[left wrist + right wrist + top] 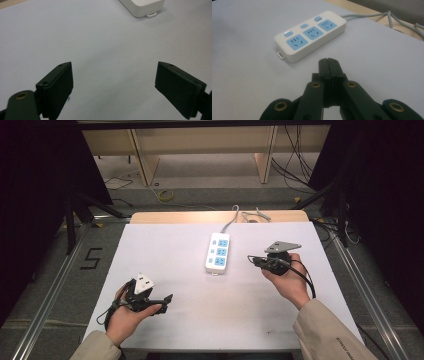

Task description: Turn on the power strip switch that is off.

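left gripper [167, 298] jaws wide apart, empty. right gripper [328, 65] clamped tight on nothing. power strip [218, 252] between them; careless nudge could slide it, tug cord [230, 221].

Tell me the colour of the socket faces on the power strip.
Light blue, on the white power strip; the right gripper view shows it best.

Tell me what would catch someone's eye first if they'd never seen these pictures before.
Probably the white power strip with three blue sockets, lying near the middle of the pale table, its grey cord running off the far edge. Next, the two black grippers held low over the table: the left gripper with its jaws wide apart and nothing between them, the right gripper with its jaws pressed together, pointing toward the strip.
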### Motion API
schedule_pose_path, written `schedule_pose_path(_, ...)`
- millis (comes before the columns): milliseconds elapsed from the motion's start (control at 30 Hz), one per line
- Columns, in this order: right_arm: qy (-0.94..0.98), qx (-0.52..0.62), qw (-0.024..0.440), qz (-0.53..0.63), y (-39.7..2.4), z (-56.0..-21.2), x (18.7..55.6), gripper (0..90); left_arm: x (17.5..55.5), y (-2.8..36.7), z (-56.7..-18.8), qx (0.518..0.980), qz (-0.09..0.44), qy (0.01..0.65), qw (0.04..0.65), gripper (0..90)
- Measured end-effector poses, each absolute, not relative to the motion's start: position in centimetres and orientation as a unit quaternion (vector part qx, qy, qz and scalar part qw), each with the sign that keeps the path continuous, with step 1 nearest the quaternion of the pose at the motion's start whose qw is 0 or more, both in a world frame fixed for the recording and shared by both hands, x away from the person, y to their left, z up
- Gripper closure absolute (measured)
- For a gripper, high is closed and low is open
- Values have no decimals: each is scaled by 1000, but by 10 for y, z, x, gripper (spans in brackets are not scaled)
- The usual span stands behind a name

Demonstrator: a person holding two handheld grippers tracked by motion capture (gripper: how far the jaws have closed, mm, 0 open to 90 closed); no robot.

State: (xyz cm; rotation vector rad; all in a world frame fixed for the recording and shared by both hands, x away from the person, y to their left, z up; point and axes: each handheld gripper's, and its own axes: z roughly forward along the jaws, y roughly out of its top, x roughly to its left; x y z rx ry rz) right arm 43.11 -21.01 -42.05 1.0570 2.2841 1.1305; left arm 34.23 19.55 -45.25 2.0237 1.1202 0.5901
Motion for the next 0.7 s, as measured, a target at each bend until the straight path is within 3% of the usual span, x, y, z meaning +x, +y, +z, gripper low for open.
schedule_pose_path(700, 818, 371, 185, 399, -190, -421, 448, 900, 342, 195, -453, 789, 231, 436, 367, 146)
